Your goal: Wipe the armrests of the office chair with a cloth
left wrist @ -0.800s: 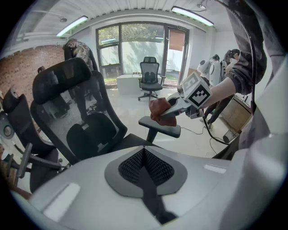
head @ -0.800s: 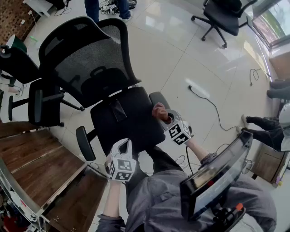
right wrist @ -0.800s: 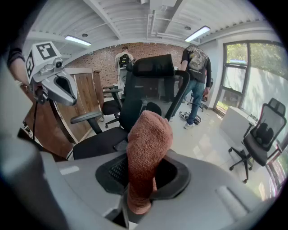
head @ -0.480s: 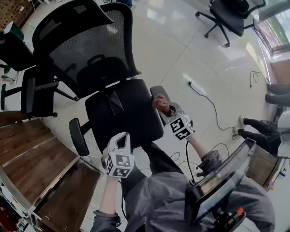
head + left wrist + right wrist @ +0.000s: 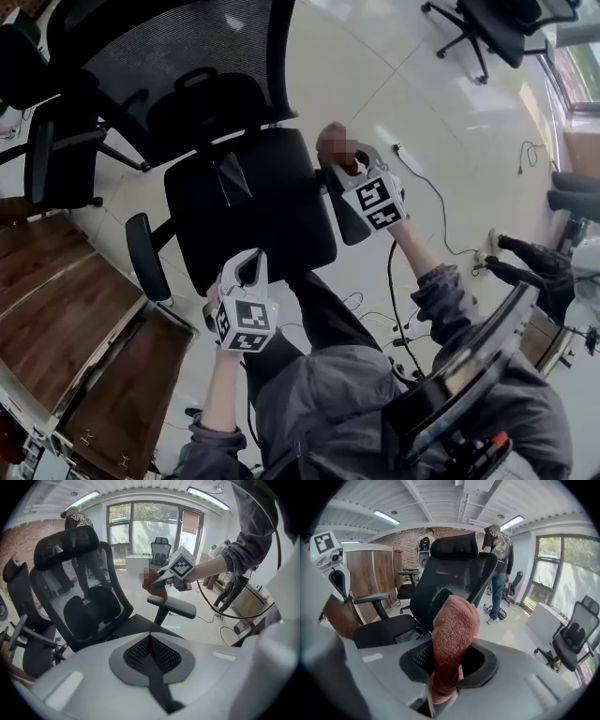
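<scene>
The black mesh office chair [image 5: 248, 202] stands in front of me. Its left armrest [image 5: 145, 258] is bare. My right gripper [image 5: 349, 165] is shut on a reddish-brown cloth [image 5: 335, 143] and holds it at the back end of the right armrest [image 5: 345, 223]. In the left gripper view the cloth [image 5: 157, 585] hangs at that armrest [image 5: 174, 605]; I cannot tell whether they touch. In the right gripper view the cloth [image 5: 452, 639] sticks up from the shut jaws. My left gripper [image 5: 246, 269] is shut on nothing, near the seat's front edge.
A second dark chair [image 5: 52, 155] stands at the left beside a wooden desk [image 5: 56, 319]. Another chair [image 5: 497, 28] is far right. A cable [image 5: 427, 192] runs over the tiled floor. A person [image 5: 499, 559] stands behind the chair.
My right gripper has moved the cloth along the right armrest toward its back end and up in the head view. The left gripper has stayed by the seat's front. My head has tilted.
</scene>
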Available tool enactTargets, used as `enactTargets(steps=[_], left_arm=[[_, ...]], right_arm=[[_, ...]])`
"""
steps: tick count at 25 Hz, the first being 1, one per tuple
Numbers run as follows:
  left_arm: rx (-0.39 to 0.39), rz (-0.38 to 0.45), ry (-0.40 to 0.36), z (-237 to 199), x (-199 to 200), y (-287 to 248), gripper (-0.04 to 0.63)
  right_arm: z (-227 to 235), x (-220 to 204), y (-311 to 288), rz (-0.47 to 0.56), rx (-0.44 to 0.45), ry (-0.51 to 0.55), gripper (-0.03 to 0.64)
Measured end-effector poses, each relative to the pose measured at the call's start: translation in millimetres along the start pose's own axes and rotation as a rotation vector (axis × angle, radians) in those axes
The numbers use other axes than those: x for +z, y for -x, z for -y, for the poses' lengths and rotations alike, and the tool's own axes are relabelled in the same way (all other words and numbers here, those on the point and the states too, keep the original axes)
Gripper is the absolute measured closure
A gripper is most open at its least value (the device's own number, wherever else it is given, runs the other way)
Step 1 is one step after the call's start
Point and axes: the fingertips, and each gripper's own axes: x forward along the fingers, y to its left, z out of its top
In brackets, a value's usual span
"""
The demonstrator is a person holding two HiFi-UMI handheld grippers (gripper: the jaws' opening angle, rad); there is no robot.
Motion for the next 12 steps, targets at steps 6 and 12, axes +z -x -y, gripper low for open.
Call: enactTargets(steps=[6, 12], left_arm=[[-0.034, 0.005, -0.003, 11, -7, -3, 0.58], [-0.035, 0.016, -0.002, 12, -10, -6, 0.58]], right_arm=[[-18, -17, 30, -0.016, -0.004, -0.018, 0.525], [-64, -53, 64, -0.073, 0.039, -0.064, 0.525]])
